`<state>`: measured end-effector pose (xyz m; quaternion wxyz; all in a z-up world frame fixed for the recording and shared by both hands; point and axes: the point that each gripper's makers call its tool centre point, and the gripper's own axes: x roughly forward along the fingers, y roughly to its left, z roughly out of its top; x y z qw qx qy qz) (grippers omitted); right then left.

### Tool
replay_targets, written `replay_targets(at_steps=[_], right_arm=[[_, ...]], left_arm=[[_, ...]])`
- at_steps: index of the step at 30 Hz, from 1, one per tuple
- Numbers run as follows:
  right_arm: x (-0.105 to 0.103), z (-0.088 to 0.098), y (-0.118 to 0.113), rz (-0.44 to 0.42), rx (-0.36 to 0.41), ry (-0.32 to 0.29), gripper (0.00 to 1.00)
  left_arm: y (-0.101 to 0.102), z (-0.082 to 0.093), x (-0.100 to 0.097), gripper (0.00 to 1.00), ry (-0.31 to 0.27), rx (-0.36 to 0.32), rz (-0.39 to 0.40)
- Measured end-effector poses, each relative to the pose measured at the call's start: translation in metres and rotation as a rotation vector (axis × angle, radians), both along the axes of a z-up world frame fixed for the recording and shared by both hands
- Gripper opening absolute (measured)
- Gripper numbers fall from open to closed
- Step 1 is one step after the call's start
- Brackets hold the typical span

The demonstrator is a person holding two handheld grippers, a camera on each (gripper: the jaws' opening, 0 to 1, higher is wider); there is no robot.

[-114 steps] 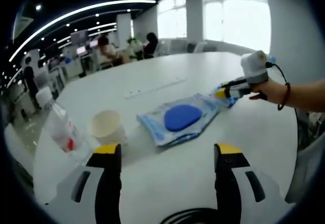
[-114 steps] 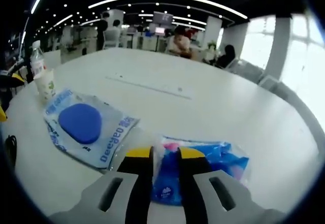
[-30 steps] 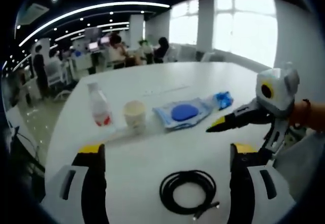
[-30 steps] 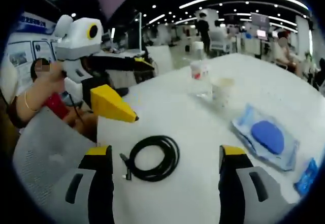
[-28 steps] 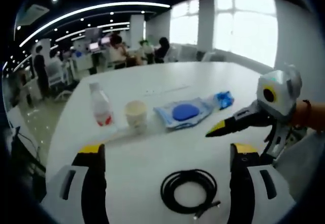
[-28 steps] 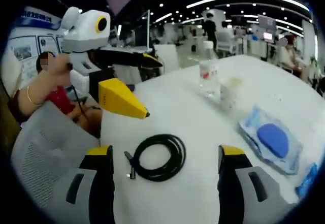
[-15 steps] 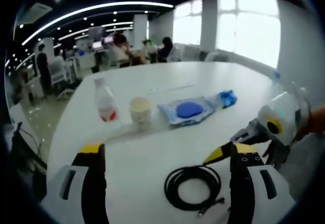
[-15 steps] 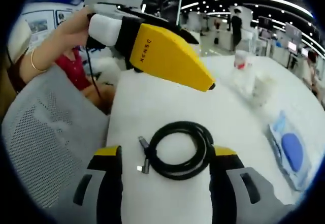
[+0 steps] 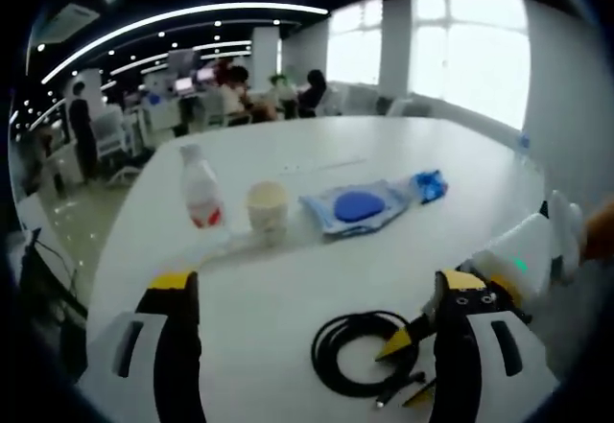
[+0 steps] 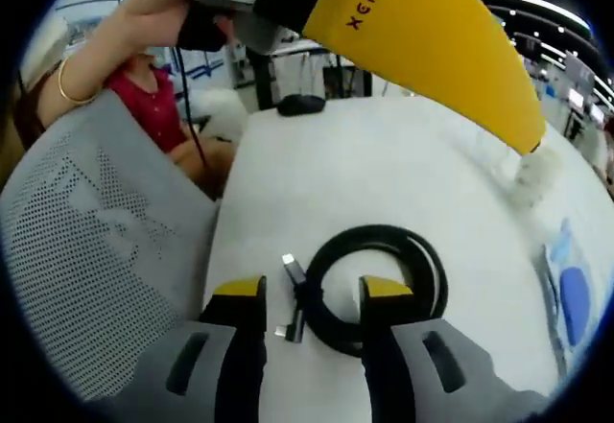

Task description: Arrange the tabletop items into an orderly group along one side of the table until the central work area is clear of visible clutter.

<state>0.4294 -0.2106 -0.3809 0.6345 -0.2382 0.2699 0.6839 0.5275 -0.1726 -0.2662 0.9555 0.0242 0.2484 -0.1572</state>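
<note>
Progress: 4 items stand in a loose row toward the far side of the bench (image 9: 288,279): a clear bottle (image 9: 200,191) with a red label, a paper cup (image 9: 268,210) just beside it, a flat packet with a blue disc (image 9: 360,205), and a small blue tissue pack (image 9: 430,185) touching the packet's far end. That grouping looks largely done. 1 item remains in the near work area: a coiled black cable (image 10: 369,289), lying flat and well apart from the row.

Current step, as judged: pickup of the cable. The right gripper (image 10: 312,298) is low over the coil's near edge, its fingers partly closed with the cable strand and plug ends between them; contact cannot be confirmed. The left gripper (image 9: 317,289) has its fingers spread wide, holding nothing, with the coil between and ahead of them.

Limits: a yellow finger of the left gripper crosses the upper right gripper view and hides the bottle and most of the cup there. The packet is cut off at that view's right edge. Label print is unreadable.
</note>
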Motion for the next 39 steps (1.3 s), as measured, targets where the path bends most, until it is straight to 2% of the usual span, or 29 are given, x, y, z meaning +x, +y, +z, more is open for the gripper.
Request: replay_targets(at_steps=[3,6,12,16,18,19,22,27,30,34,39], right_arm=[[-0.003,-0.007,0.001,0.022,-0.029,-0.016,0.33],[-0.002,-0.017,-0.002,0.026,-0.075,-0.026,0.26],[0.001,-0.019,0.002,0.017,-0.079,-0.042,0.19],[-0.003,-0.019,0.002,0.053,-0.083,-0.060,0.16],[-0.007,-0.019,0.002,0.062,-0.083,-0.045,0.13],[-0.007,-0.019,0.003,0.012,-0.083,-0.010,0.13],[-0.007,-0.017,0.003,0.022,-0.077,-0.014,0.12],[-0.003,-0.004,0.002,-0.011,-0.043,-0.025,0.11],[0.004,0.007,0.000,-0.057,-0.013,-0.021,0.10],[0.017,0.023,-0.007,-0.139,0.033,-0.005,0.10],[0.036,0.040,-0.023,-0.226,0.061,-0.016,0.10]], left_arm=[[0.001,0.000,-0.001,0.99,-0.002,0.013,0.003],[0.000,-0.001,-0.002,0.99,0.003,0.003,0.000],[0.000,-0.001,-0.002,0.98,0.004,0.007,-0.005],[0.000,0.000,-0.002,0.98,0.003,0.000,-0.006],[0.000,0.000,-0.002,0.99,0.002,-0.013,-0.002],[0.001,0.000,-0.002,0.99,0.003,-0.009,0.000],[0.002,-0.001,-0.001,0.99,0.001,0.017,-0.002],[0.002,0.000,-0.001,0.99,0.000,0.005,0.002],[0.006,0.009,0.001,0.99,-0.048,0.038,0.014],[0.006,0.015,0.003,0.99,-0.076,0.026,0.014],[0.004,0.021,0.004,0.99,-0.107,0.020,0.013]])
